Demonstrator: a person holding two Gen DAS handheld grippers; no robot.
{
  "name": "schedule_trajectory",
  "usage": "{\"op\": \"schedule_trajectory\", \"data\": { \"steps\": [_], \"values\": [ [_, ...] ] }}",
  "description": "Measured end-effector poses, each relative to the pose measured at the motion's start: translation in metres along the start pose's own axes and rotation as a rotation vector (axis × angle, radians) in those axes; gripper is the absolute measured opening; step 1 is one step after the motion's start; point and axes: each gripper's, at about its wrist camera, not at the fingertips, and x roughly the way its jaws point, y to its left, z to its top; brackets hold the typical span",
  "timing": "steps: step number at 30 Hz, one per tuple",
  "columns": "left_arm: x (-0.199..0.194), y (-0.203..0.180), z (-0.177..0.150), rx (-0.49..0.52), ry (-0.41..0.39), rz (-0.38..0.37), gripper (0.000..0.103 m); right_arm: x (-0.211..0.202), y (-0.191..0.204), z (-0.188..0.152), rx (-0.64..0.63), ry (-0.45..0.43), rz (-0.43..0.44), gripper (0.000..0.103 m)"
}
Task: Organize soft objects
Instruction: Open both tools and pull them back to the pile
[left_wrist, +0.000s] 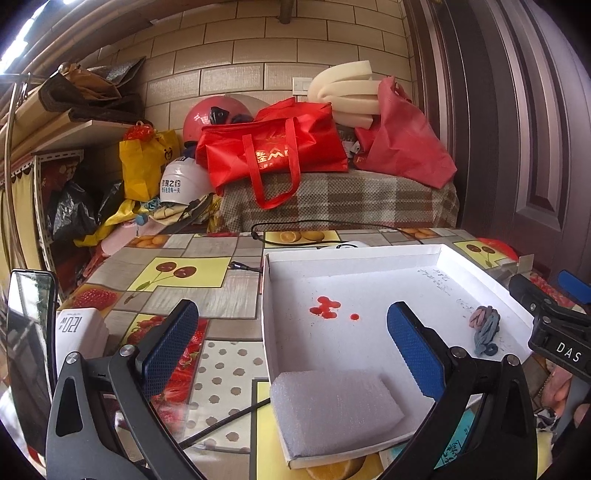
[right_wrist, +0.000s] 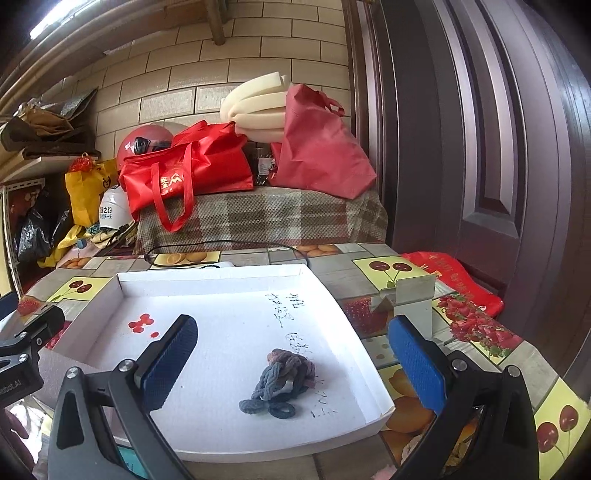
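Two soft items lie apart in the white tray (left_wrist: 480, 280): a foam pad (left_wrist: 334, 408) at its near corner and a bundle of hair ties (right_wrist: 284, 380) across from it. My left gripper (left_wrist: 291, 347) and right gripper (right_wrist: 291, 363) hover spread wide, empty.

One white tray (left_wrist: 447, 258); one grey foam pad (left_wrist: 334, 406) in it; one bundle of hair ties (right_wrist: 284, 376). Two red bags (left_wrist: 273, 147) behind the table; two helmets (left_wrist: 207, 114), one red, one white; one yellow bag (left_wrist: 146, 162).
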Motion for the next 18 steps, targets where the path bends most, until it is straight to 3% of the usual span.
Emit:
{"op": "schedule_trajectory", "data": {
  "steps": [12,18],
  "values": [
    [-0.043,0.036,-0.020,-0.097,0.054,-0.073,0.103,-0.029,-0.011,-0.009,0.022,-0.003,-0.022,0.103],
    [-0.084,0.034,-0.034,-0.022,0.048,-0.114,0.103,-0.048,-0.014,-0.016,0.020,0.006,-0.037,0.103]
  ]
}}
